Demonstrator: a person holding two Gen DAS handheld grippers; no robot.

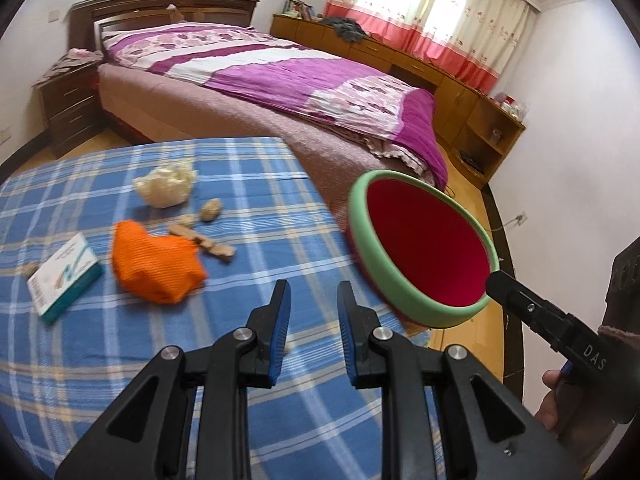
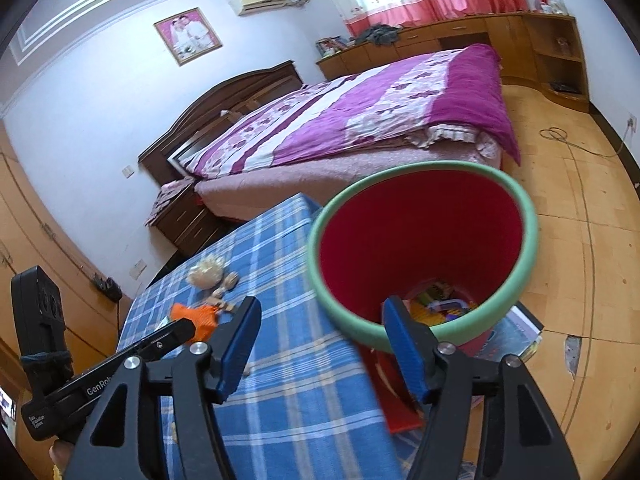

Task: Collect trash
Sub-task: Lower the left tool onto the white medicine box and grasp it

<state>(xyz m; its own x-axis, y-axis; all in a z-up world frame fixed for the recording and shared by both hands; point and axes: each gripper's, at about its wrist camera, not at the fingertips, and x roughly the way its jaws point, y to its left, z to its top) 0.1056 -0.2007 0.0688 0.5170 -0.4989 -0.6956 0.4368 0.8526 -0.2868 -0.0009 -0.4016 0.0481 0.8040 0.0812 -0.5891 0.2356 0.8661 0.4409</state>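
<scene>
The left gripper point(image 1: 310, 320) is empty, jaws apart. The right gripper point(image 2: 320, 344) appears to straddle the rim of one red bin point(image 1: 428, 248) at 3 o'clock, jaws apart. On the plaid table point(image 1: 160, 360): one orange net point(image 1: 154, 266), soft and light, pinch a fold; one crumpled tissue point(image 1: 166, 186); one stiff box point(image 1: 64, 276).

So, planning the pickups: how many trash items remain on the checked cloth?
About 6: white crumpled wad, orange mesh bag, small box, wood sticks, two brownish lumps; smaller bits may be hidden.
</scene>
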